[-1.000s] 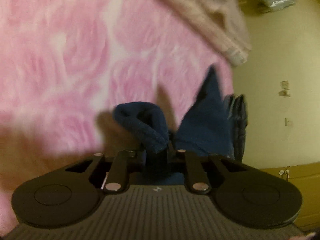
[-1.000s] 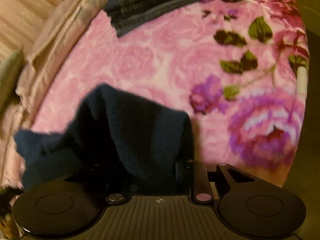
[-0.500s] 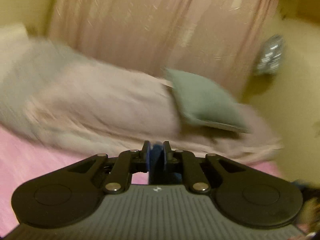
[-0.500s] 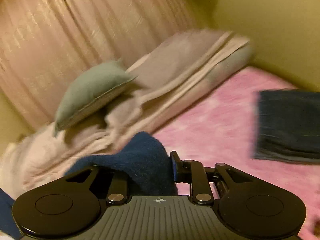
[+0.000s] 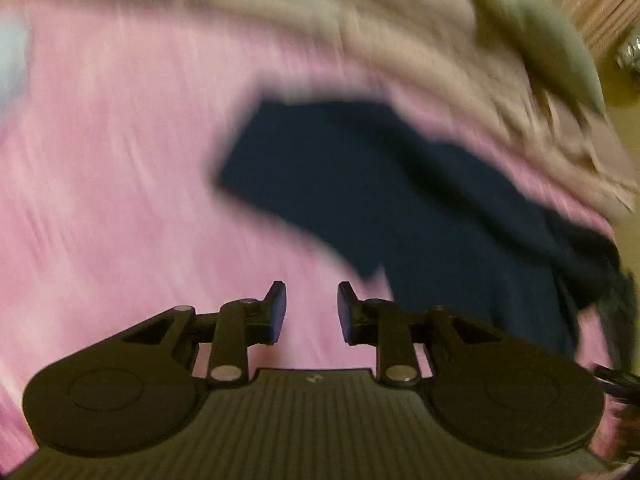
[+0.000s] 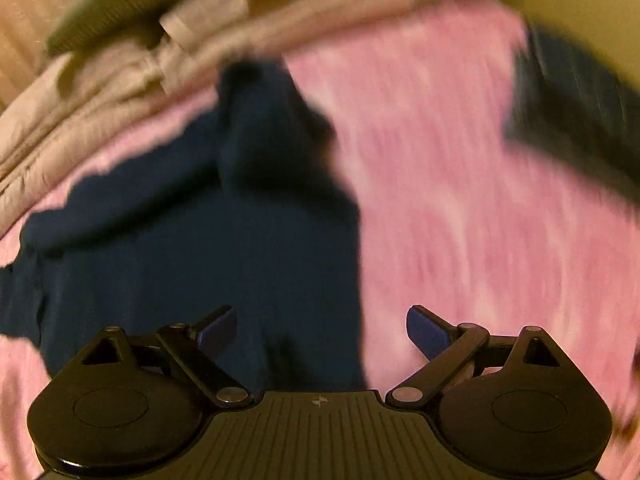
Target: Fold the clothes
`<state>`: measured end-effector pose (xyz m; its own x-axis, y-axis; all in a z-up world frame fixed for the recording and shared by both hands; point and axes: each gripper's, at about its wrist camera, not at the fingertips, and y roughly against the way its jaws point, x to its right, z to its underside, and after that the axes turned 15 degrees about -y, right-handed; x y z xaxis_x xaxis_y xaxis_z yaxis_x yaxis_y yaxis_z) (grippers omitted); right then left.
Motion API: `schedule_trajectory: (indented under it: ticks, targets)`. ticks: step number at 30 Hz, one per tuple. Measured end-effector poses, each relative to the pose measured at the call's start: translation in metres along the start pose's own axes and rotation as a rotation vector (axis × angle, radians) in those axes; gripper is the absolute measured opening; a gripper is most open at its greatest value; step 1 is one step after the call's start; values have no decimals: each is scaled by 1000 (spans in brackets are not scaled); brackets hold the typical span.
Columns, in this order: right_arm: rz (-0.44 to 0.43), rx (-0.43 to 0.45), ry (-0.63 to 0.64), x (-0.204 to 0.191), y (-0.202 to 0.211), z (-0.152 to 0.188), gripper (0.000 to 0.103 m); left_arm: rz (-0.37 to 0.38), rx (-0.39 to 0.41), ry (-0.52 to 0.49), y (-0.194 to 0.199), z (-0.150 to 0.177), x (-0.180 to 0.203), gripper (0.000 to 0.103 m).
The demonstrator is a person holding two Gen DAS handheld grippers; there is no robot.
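A bed with a pink cover (image 5: pixel 120 200) carries everything. A dark blue garment (image 6: pixel 200 248) lies spread on it. Along the far edge sits a heap of beige bedding (image 6: pixel 120 80) with a grey-green pillow (image 5: pixel 532 32) on top. A folded dark cloth (image 6: pixel 576 112) lies apart, to the right.

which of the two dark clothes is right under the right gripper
The navy garment spread loose just ahead of the right gripper, whose jaws are opening. The other, a folded dark pile, lies far off at the right.
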<state>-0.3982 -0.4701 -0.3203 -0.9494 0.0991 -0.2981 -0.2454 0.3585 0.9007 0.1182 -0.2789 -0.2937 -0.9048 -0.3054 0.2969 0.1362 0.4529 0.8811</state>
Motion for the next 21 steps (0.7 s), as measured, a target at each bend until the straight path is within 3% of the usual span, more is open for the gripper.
schedule_trajectory:
  ticks: [3, 6, 12, 15, 16, 17, 18, 20, 21]
  targets:
    - [40, -17, -31, 19, -1, 20, 94, 71, -62, 21, -17, 42, 35, 24]
    - [46, 7, -13, 25, 1, 22, 94, 112, -89, 32, -29, 52, 53, 24]
    - [-65, 67, 56, 9, 3, 5, 89, 94, -30, 26, -27, 30, 47, 27]
    - [-41, 39, 94, 1, -21, 2, 85, 77, -14, 29, -30, 19, 45, 27]
    - [-37, 20, 105, 0, -30, 2, 77, 73, -14, 21, -31, 17, 46, 27]
    - [-44, -3, 119, -1, -39, 2, 50, 69, -14, 12, -31, 16, 47, 27]
    - [-45, -8, 143, -3, -42, 0, 33, 67, -15, 1, -31, 15, 47, 27]
    - [-42, 7, 208, -9, -38, -6, 13, 64, -23, -16, -32, 15, 49, 27]
    - [-41, 15, 240, -12, -36, -10, 13, 63, -27, -24, -33, 15, 50, 27]
